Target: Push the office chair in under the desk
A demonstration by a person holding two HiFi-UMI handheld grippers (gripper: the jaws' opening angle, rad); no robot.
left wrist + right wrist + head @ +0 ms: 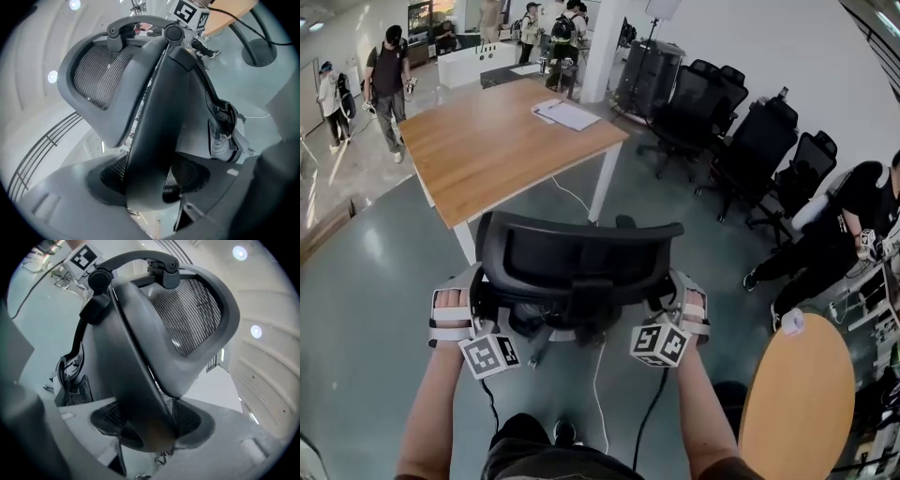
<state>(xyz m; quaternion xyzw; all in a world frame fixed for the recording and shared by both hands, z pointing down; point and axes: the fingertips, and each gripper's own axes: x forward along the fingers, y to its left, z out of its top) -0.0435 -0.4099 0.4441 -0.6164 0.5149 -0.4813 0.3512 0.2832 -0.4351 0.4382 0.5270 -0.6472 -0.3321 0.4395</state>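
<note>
Bare floor [530,202] between office chair [581,258] and desk [506,141]; white desk legs [605,183] at either side.

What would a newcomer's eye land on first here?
The black chair in the middle, seen from behind, with the left gripper and right gripper clamped on the two sides of its back. Ahead of it stands a wooden desk, and a row of spare chairs lines the right wall.

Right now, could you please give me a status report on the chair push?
Left gripper and right gripper shut on chair. Chair short of desk, not under. Cable on floor between them; might snag.
</note>
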